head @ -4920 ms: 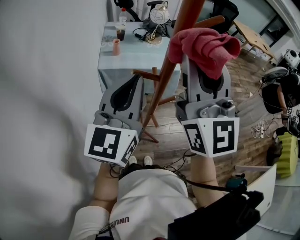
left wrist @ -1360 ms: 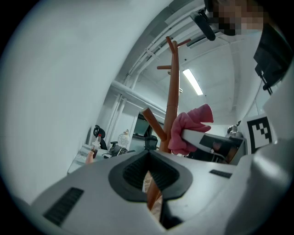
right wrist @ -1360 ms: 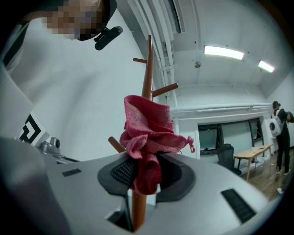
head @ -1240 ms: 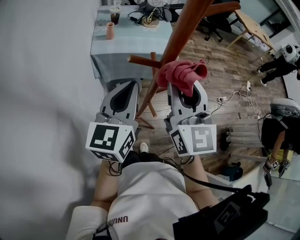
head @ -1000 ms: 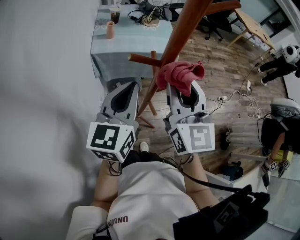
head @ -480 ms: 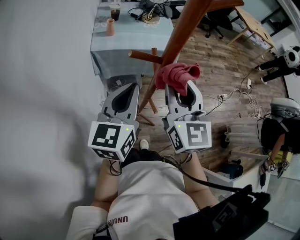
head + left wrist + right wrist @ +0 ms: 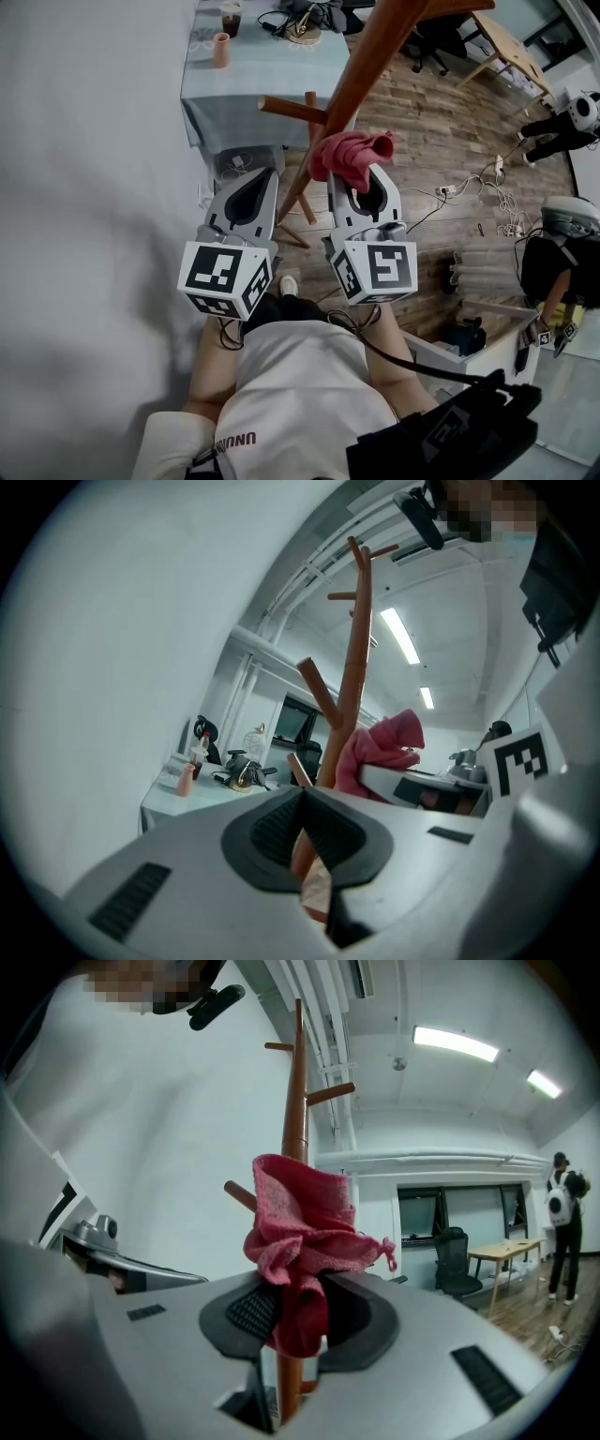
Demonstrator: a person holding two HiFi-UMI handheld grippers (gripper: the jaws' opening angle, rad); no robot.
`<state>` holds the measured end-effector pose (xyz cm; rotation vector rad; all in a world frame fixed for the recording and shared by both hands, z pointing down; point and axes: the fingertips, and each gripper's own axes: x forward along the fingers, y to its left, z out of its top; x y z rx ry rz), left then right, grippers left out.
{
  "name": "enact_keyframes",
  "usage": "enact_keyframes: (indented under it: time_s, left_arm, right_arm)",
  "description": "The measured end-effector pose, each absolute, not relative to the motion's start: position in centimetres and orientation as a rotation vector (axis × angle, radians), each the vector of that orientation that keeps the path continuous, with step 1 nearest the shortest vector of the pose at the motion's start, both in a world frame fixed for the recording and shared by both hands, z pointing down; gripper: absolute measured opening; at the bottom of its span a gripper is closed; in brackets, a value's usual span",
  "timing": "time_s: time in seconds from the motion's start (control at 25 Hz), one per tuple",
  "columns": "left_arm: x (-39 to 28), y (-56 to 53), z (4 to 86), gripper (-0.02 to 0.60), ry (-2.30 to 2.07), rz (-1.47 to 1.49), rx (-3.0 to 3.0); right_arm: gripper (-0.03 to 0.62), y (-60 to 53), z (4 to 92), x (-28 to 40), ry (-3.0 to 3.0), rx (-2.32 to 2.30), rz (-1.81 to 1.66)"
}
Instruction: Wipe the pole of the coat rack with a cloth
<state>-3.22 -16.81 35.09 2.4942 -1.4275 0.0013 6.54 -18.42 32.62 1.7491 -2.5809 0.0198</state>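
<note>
Right gripper (image 7: 355,180) slid cloth (image 7: 349,155) (red) down pole (image 7: 362,73).

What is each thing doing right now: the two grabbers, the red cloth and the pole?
pole: standing upright.
cloth: bunched up, pressed against the pole.
right gripper: shut on the cloth.
left gripper: shut, empty, beside the pole.

cool, even light from ceiling strip lights (image 7: 455,1042), which flare white in both gripper views. soft grey shadows fall across the pale wall (image 7: 84,234) in the head view. gripper views bow hard toward black round edges; the cloth (image 7: 300,1232) is sharp, the right gripper (image 7: 298,1297) beneath it soft.
</note>
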Motion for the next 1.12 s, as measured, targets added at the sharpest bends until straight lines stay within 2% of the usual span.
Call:
enact_keyframes:
  time_s: [1.12]
  left_arm:
    - [-2.9, -17.2, 39.6, 0.014, -1.365, 0.086, 2.420]
  right_arm:
    - [0.110, -18.4, 38.2, 6.1, -2.478, 1.690, 0.131]
